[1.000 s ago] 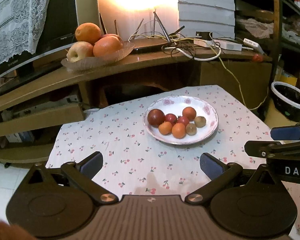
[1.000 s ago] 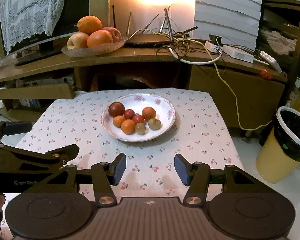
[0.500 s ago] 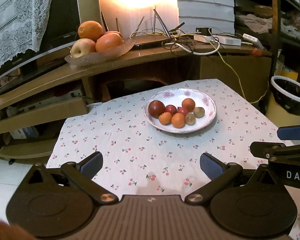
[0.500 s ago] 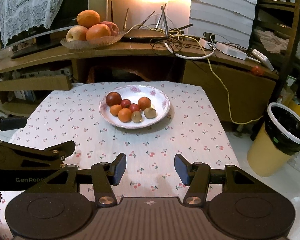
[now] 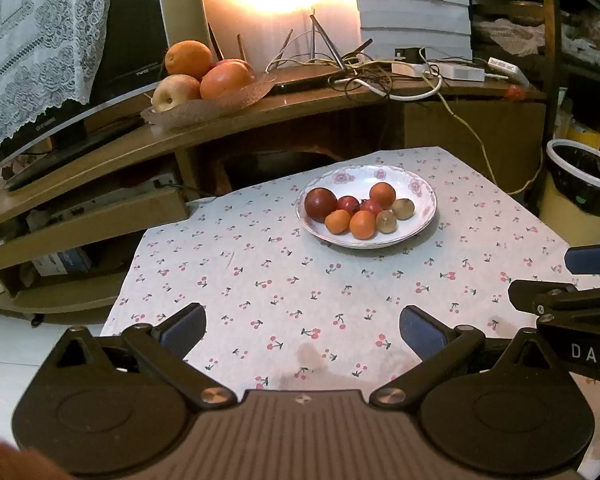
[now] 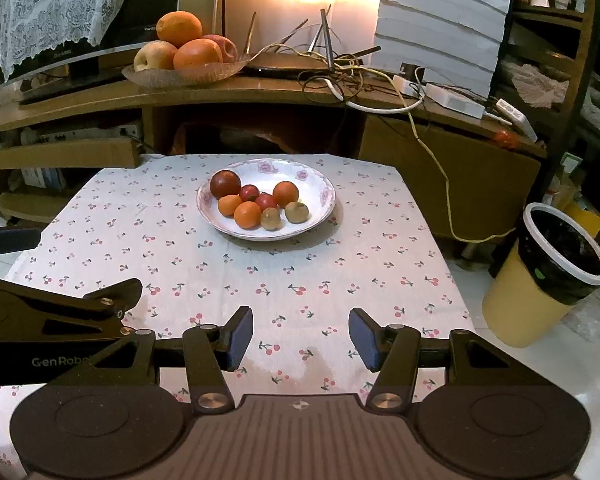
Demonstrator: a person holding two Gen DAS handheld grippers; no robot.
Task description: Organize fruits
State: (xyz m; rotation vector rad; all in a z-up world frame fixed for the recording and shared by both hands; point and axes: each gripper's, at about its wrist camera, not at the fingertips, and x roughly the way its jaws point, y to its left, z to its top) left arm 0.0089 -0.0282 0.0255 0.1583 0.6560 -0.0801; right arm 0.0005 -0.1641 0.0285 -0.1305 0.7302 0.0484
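Observation:
A white flowered plate (image 5: 420,188) (image 6: 324,192) sits at the far middle of the cherry-print tablecloth (image 5: 284,280) (image 6: 340,272). It holds several small fruits: a dark red plum (image 5: 320,204) (image 6: 225,183), small oranges (image 5: 362,224) (image 6: 247,214), red ones and two brown ones (image 6: 297,212). My left gripper (image 5: 300,330) hangs open over the near cloth, nothing between its fingers. My right gripper (image 6: 301,336) is open too, beside it on the right and also well short of the plate.
A glass dish (image 5: 204,106) (image 6: 180,74) of large oranges and apples stands on the wooden shelf behind, beside tangled cables (image 6: 352,80). A yellow bin with a black liner (image 6: 548,276) stands on the floor right of the table. A lace-covered TV is at left.
Both grippers have drawn back from the plate and risen a little; the plate looks smaller and farther. Both stay open. The fruits have not moved.

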